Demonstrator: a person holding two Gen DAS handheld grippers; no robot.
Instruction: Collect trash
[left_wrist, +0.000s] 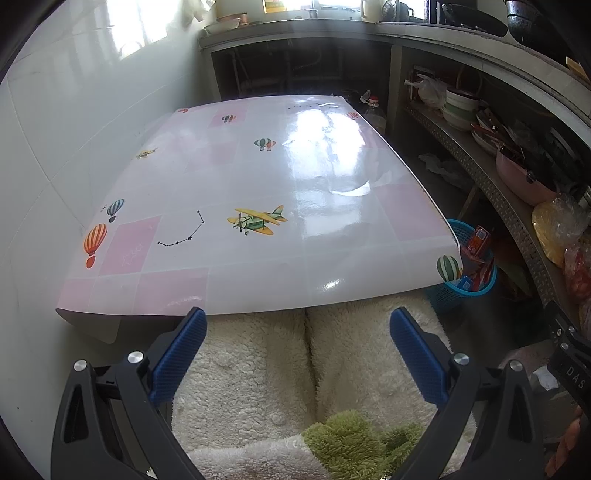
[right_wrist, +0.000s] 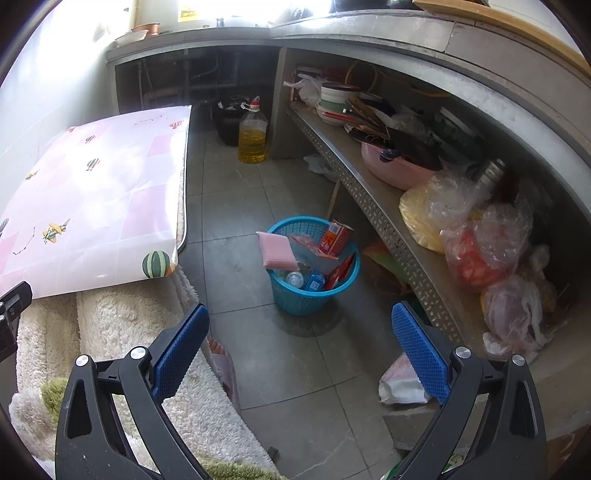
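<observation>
Trash, collected lot: held in a blue basket (right_wrist: 314, 273) on the grey tiled floor, just right of the table corner and in front of the perforated metal shelf (right_wrist: 373, 206).

Listing, left to right.

1. Table (left_wrist: 207, 177), patterned pink-and-white cover with planes and balloons. Top carries nothing that can be made out as litter.
2. Left gripper (left_wrist: 297, 345), blue-padded fingers (left_wrist: 181, 354) spread wide with nothing between them; hangs over the person's lap in cream fleece (left_wrist: 258, 369) at the near table edge.
3. Right gripper (right_wrist: 299, 345), fingers likewise wide apart and holding nothing; hangs above the floor, facing the basket.
4. Basket contents: pink sponge-like pad (right_wrist: 277, 251) leaning out over the left rim, red carton (right_wrist: 334, 238) standing upright at the back, clear bottle (right_wrist: 295, 278) and blue-labelled item low inside, red wrapper on the right.
5. White-and-pink bag (right_wrist: 400, 380) lying on the floor, close to the right gripper's right finger. Whether it is rubbish cannot be told.

Governing relation: the basket lies straight ahead of the right gripper, centred between its fingers, and well off to the right of the left gripper, partly hidden by the table corner. Right hand is the nearer. Judgement: collection looks largely complete; the pad overhanging the rim could tip out.
</observation>
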